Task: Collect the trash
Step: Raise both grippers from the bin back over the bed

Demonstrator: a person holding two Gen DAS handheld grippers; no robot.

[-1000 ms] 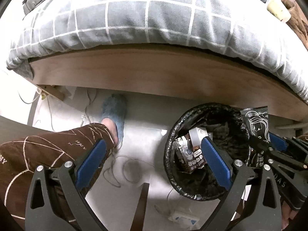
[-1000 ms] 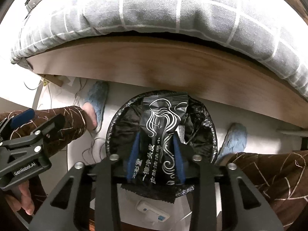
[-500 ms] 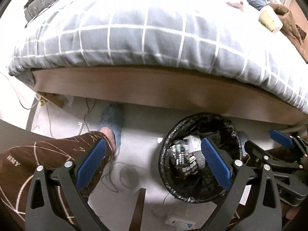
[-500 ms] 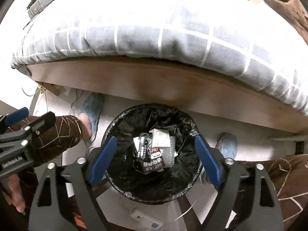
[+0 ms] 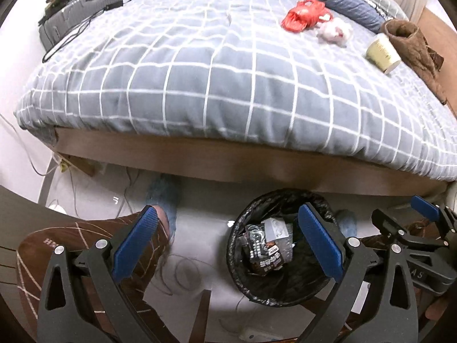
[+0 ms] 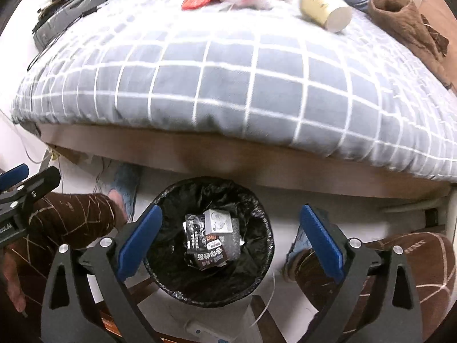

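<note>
A black-lined trash bin stands on the floor by the bed, with black wrappers and a white packet inside; it also shows in the left wrist view. My right gripper is open and empty above the bin. My left gripper is open and empty, left of the bin. On the bed lie a red plastic bag, a white crumpled wad and a cream paper cup; the cup also shows in the right wrist view.
The grey checked duvet overhangs a wooden bed frame. A brown garment lies at the bed's right. My legs in brown trousers and blue slippers flank the bin. Cables and a power strip lie on the floor.
The right gripper opened and dropped the black wrapper into the bin. Both grippers then rose and tilted up, bringing the bed top into view.
</note>
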